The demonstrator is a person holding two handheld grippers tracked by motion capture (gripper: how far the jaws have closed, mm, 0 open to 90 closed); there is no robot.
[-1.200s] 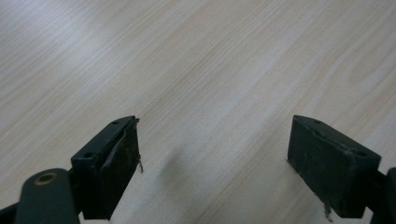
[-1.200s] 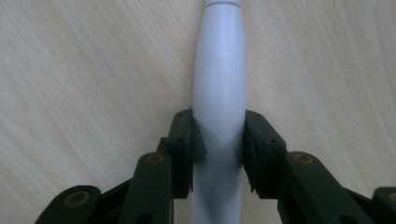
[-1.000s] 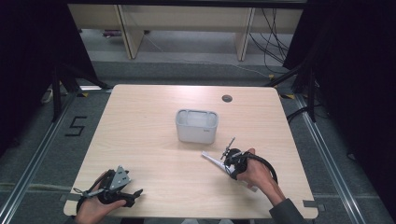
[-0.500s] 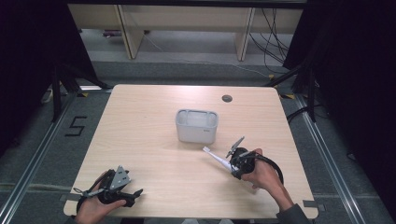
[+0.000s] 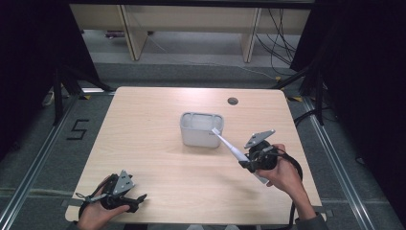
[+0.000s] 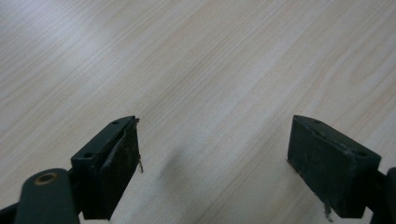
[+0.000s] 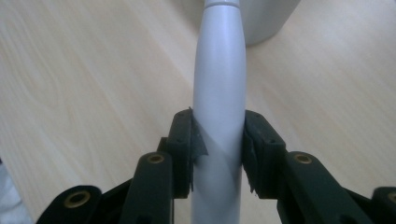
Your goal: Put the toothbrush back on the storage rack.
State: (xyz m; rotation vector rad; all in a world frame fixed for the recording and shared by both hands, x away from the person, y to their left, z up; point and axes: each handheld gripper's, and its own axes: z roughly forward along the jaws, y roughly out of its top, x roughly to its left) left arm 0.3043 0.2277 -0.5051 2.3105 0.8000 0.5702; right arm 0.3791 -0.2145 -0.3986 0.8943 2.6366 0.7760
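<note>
Jaws of the left gripper (image 5: 125, 197) stand wide apart over bare table (image 5: 158, 191) at the near edge, idle. Farther in, the right gripper (image 5: 252, 162) clamps an electric toothbrush (image 5: 229, 146) by its handle, angled so its head reaches toward the grey container (image 5: 201, 130), likely for dropping in.

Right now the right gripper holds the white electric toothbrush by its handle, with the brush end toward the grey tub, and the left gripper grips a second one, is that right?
Not quite. The left gripper grips nothing; the left gripper view shows its jaws wide apart over the bare table. The rest holds: the right gripper clamps the toothbrush handle, brush end toward the tub.
</note>
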